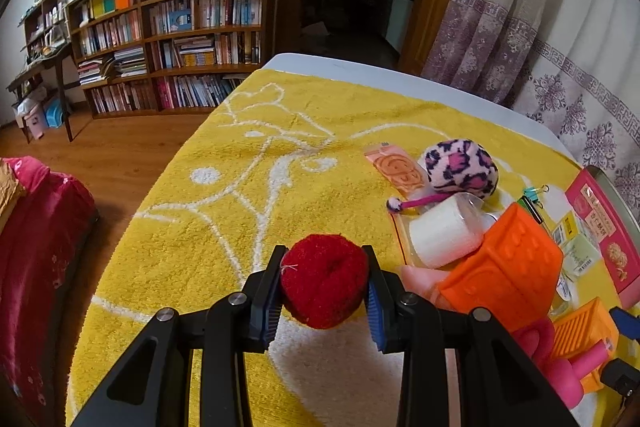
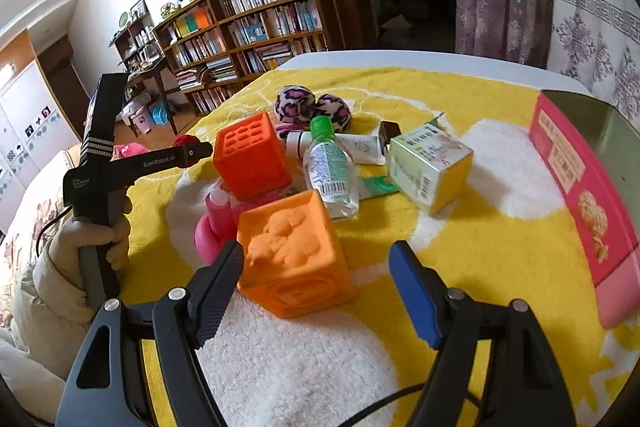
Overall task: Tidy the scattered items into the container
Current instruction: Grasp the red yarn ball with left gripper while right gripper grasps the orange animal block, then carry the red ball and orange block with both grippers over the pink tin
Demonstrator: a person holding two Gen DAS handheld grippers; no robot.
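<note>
Yellow towel (image 1: pixel 224 227); left tool (image 1: pixel 324 281) clamps red pompom (image 1: pixel 324 281); right tool (image 2: pixel 316 267) wide around orange block (image 2: pixel 296 259).

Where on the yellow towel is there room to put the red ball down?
Free: the yellow towel left of the red ball, out to its far edge. Crowded: the right side, around the orange block, white roll and spotted pompom.
</note>
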